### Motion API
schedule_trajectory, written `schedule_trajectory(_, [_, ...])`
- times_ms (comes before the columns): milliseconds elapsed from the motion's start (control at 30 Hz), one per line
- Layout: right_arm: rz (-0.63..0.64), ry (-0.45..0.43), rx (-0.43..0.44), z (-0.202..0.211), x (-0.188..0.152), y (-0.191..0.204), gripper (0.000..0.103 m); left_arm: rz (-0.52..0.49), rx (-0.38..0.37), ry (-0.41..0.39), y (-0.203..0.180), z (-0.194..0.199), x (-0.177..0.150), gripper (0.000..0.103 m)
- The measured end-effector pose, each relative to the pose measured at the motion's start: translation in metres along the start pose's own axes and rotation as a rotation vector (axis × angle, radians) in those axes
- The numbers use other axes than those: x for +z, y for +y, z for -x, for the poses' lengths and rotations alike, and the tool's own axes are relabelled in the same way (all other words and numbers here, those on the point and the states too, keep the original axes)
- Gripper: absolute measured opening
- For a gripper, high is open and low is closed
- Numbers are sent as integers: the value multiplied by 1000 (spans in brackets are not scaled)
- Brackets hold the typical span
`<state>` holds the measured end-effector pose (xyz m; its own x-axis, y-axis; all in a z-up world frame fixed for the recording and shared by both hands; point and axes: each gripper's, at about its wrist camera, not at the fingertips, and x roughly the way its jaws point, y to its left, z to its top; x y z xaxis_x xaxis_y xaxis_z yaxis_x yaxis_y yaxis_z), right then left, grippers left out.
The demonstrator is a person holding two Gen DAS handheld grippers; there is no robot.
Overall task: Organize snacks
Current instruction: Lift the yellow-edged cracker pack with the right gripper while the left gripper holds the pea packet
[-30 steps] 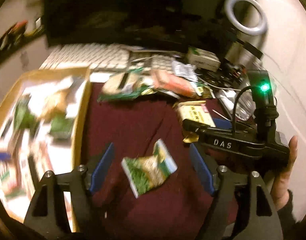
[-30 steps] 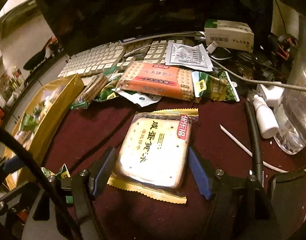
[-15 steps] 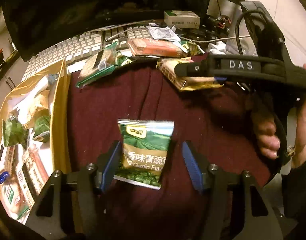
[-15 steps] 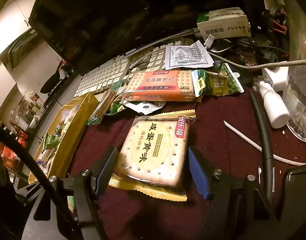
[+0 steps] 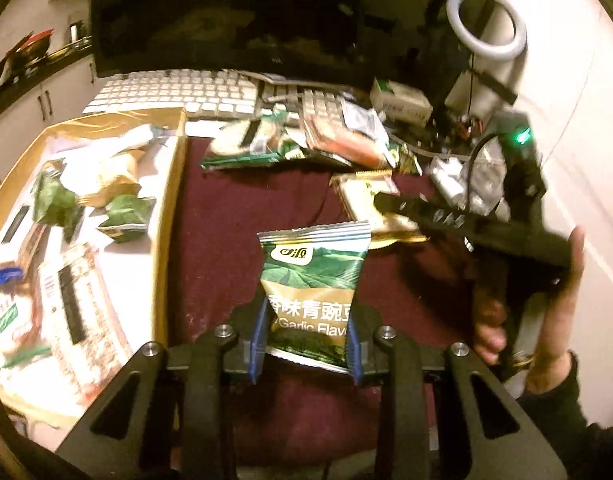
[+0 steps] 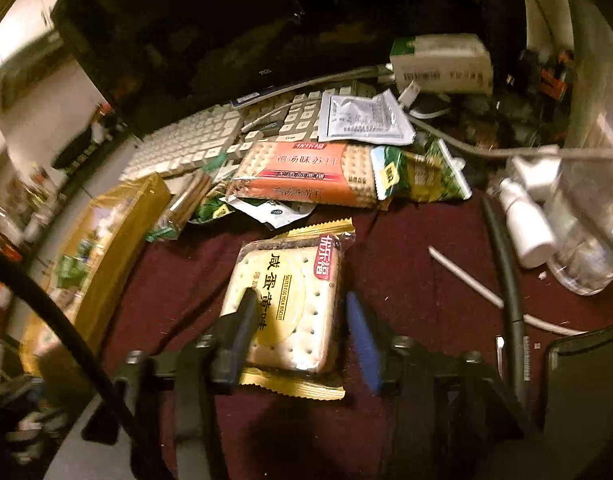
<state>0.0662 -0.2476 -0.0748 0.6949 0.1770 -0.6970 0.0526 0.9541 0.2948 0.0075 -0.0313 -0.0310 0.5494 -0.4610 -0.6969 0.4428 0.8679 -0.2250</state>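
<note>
My left gripper (image 5: 306, 338) is shut on a green garlic-flavour pea packet (image 5: 312, 280) and holds it above the maroon cloth (image 5: 242, 216). My right gripper (image 6: 302, 316) is closed onto a yellow salted-egg biscuit pack (image 6: 288, 300) lying on the cloth; its left finger (image 6: 242, 320) lies over the pack's left edge. The right gripper also shows in the left wrist view (image 5: 466, 220) over that pack (image 5: 366, 196). A gold tray (image 5: 168, 208) with several snacks stands at the left.
More snacks lie at the cloth's far edge: an orange cracker pack (image 6: 306, 174) and green packets (image 6: 422, 176). Behind are a white keyboard (image 6: 194, 140), a monitor, a white box (image 6: 442, 62), cables, a small white bottle (image 6: 526, 224) and a clear plastic bottle (image 6: 590, 236).
My left gripper has closed on the green packet and lifted it. My right gripper's fingers have narrowed onto the biscuit pack.
</note>
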Motion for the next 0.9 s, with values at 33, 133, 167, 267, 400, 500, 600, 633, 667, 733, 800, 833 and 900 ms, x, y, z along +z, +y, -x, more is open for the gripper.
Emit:
schedule_trajectory(33, [24,13,14,-4,0,9,72,19,-3,-13,3,7,0,34])
schedule_trajectory(133, [106,40,-93,-16,0,32,76,70,1,-57,11,25,3,34])
schedule_trajectory(167, [132,49,-130,-19,0,38,76,94,9,-79,17,32,4,34])
schedule_trajectory(267, [193,64,-195,-28,-1,51,70,142,58,-125,34,52,4,34])
schedule_trajectory(400, [154,51,-151,-24,1,44,69,234,127,-154,70,71,3,34])
schedule_trajectory(500, [90,-5,-55,-9,0,33,69,295,164,-170,96,81,0,34])
schedule_trajectory(600, [91,-80,27,12,-5,40,69,337,213,-185,117,93,-5,34])
schedule_trajectory(633, [101,-98,75,20,-6,47,69,350,236,-183,124,96,-6,34])
schedule_trajectory(667, [115,-110,120,26,-5,55,69,357,251,-178,126,96,-7,34])
schedule_trajectory(733, [160,-133,223,38,-4,77,69,361,283,-166,134,97,-8,34])
schedule_trajectory(800, [219,-129,304,43,-3,105,69,366,296,-145,138,93,-10,34])
schedule_trajectory(833, [238,-119,326,42,-3,116,69,367,296,-129,139,89,-11,34])
schedule_trajectory(900, [272,-85,387,35,0,142,69,359,295,-112,139,83,-14,34])
